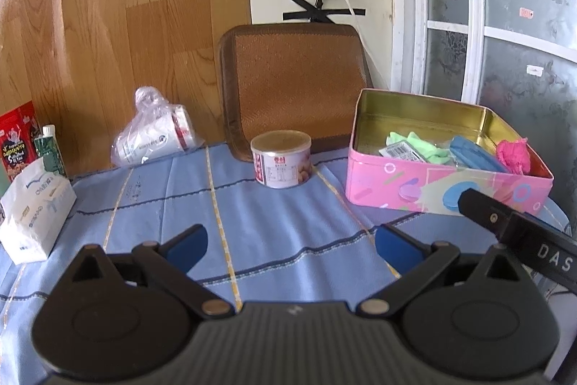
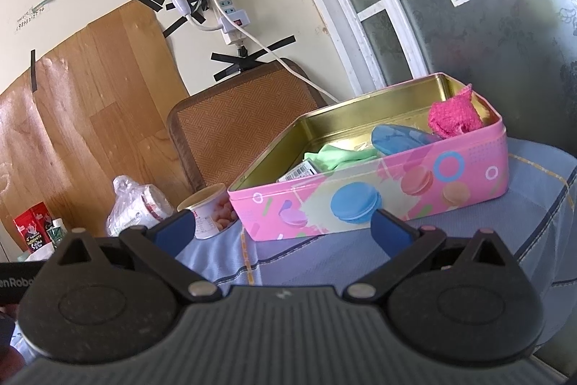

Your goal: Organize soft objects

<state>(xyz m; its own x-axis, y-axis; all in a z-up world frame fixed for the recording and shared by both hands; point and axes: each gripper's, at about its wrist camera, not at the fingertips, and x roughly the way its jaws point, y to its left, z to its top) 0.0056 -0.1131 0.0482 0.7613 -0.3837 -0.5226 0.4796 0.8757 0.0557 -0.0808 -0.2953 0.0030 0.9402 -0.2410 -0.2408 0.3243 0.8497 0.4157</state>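
Pink rectangular tin box [image 1: 425, 183] is seen on blue tablecloth [image 1: 274, 226], long axis left-right, holding green cloth [image 2: 339, 156], blue pouch [image 2: 400, 136], pink fuzzy cloth [image 2: 454, 116]. Left gripper [image 1: 290, 246] and right gripper [image 2: 283, 230] are spread wide, nothing gripped.

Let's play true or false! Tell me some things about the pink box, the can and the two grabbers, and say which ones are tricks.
1. The pink tin box has no lid on. True.
2. A fluffy pink cloth sits inside the box. True.
3. The left gripper is squeezing the can. False: its jaws are apart and hold nothing; the can stands alone on the blue tablecloth.
4. The right gripper is open and holds nothing. True.
5. The green cloth lies on the tablecloth. False: it is in the box.
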